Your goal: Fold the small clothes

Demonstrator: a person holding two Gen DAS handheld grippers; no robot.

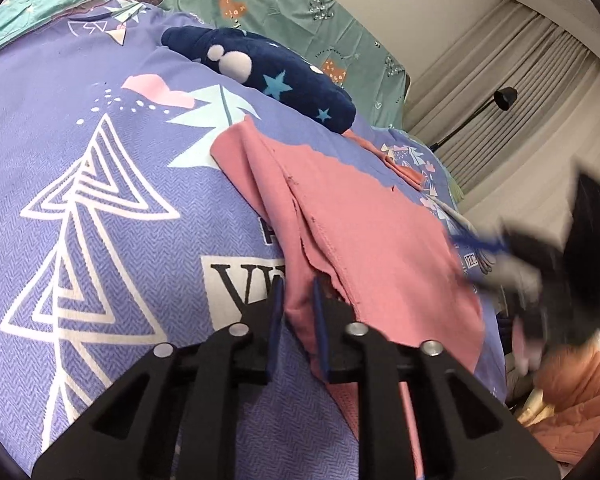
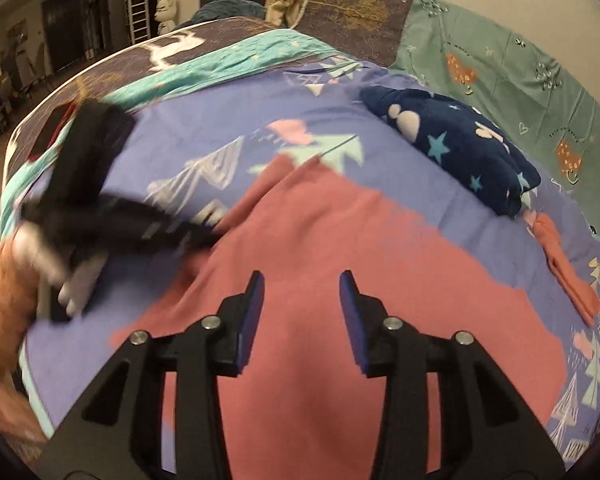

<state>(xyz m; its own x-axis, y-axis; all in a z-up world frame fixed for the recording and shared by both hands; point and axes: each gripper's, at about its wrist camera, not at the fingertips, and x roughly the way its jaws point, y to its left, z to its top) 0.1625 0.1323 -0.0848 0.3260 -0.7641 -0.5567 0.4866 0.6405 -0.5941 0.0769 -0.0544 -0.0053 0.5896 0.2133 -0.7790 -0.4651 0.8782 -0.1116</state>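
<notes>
Fingers (image 1: 278, 308) of the left gripper (image 1: 296, 304) stood narrow in the left wrist view, with a fold of the pink garment (image 1: 380, 248) between their blue pads; whether the pads actually pressed on it could not be told. That garment lay rumpled on the purple bedspread (image 1: 100, 128), just right of the white triangle tree print, its ragged hem running away from the pads toward the far side. Farther off, a navy fleece piece with stars (image 1: 284, 80) sat on the same bedspread, and a small orange cloth (image 1: 408, 172) lay to the far right of the pink one. At the right edge the right gripper (image 1: 540, 264) showed only as a dark blur, beside a person's orange sleeve (image 1: 580, 392).

From the right wrist view, the right gripper's (image 2: 302, 280) fingers (image 2: 256, 292) stood moderately apart with nothing between them, above the pink garment (image 2: 320, 240), which spread flat across the near middle of the bedspread (image 2: 220, 120). Blurred at the left, the left gripper (image 2: 204, 236) reached to the garment's left edge, a hand (image 2: 68, 276) and orange sleeve (image 2: 4, 288) behind it. To the far right lay the navy fleece piece (image 2: 460, 152), with the orange cloth (image 2: 568, 268) nearer along the right side.
</notes>
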